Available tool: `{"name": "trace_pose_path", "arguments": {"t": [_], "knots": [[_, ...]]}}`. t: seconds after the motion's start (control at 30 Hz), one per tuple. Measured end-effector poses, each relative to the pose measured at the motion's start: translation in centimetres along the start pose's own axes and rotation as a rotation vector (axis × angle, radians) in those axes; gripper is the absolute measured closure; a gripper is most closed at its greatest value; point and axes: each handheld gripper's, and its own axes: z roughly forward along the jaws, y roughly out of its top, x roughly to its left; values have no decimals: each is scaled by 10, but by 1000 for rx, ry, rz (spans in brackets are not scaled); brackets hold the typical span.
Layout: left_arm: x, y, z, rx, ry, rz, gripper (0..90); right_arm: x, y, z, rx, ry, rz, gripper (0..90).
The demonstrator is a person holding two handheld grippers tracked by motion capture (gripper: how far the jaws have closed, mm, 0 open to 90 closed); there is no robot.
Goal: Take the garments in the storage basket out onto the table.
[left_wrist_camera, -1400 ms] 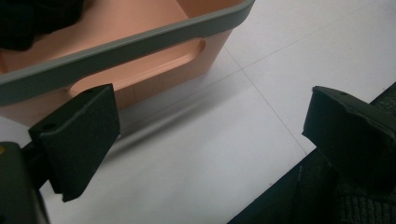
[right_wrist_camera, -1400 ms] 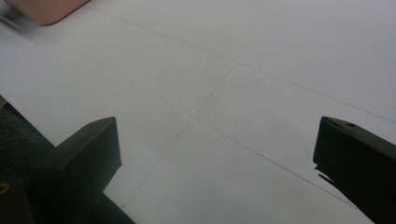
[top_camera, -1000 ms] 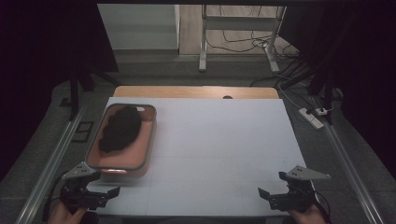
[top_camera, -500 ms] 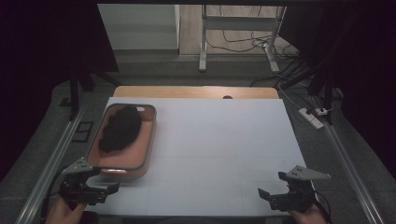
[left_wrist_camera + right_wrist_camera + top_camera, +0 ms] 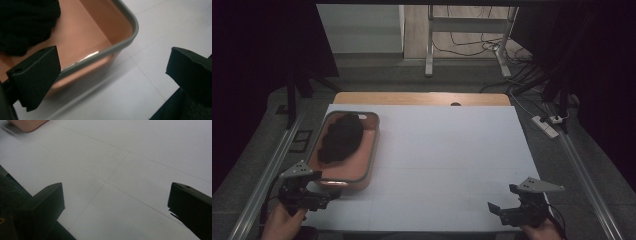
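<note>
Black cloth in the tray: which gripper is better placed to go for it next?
Left. The left gripper sits at the near corner of the orange tray that holds the black cloth, jaws open toward it. The right gripper is open too, but far across the white table.
</note>
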Motion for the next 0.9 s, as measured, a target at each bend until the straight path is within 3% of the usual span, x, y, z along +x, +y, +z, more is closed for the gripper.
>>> {"name": "trace_pose_path", "arguments": {"t": [0.13,0.33,0.63,0.9], "knots": [[5,8,2,-18,-11,-13,0,0,0,0,0,0,0,7],[9,18,7,-3,9,9,0,-2,0,-1,-5,11,13,7],[18,31,16,1,8,-2,0,-1,0,0,1,13,9,7],[30,43,22,11,33,5,0,0,0,1,12,0,3,7]]}}
